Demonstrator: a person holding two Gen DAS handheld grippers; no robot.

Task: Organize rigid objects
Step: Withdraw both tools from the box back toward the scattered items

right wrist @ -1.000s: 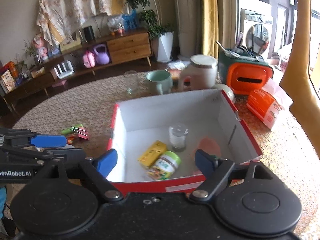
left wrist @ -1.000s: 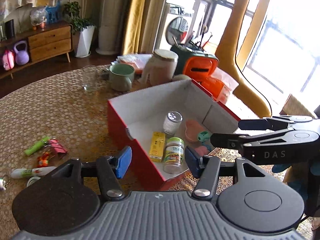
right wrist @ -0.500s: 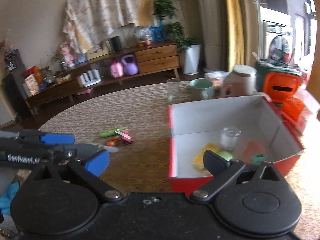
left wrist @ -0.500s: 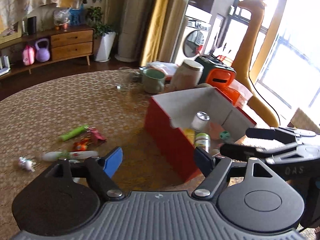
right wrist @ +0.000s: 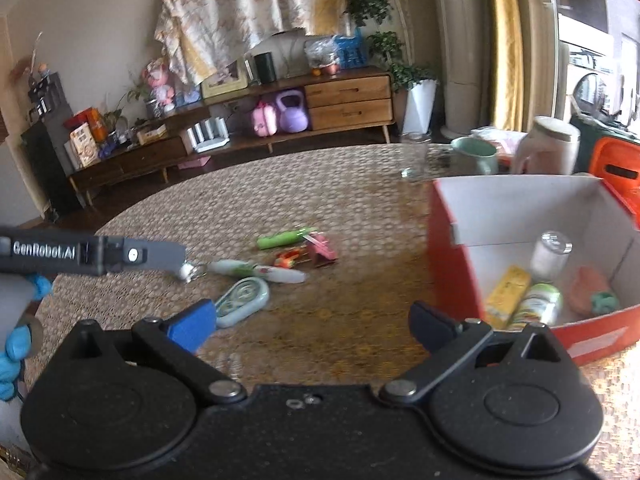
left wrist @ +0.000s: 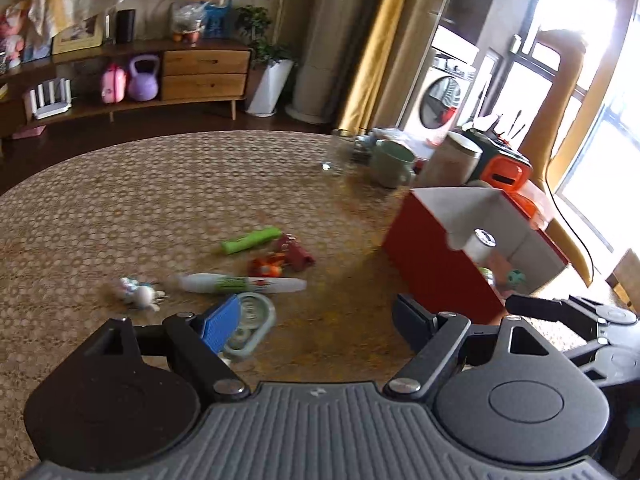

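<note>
A red box with white inside holds a clear jar, a yellow pack, a green-lidded bottle and a pink piece. Loose on the table lie a green tube, a white tube, a red item, a small white toy and a pale blue oval case. My left gripper is open and empty just behind the case. My right gripper is open and empty, left of the box.
At the table's far side stand a drinking glass, a green mug, a beige canister and an orange-green container. The left gripper's body crosses the right wrist view at left.
Both grippers have swung left, away from the box and toward the loose items on the table. Both stay open and empty.
</note>
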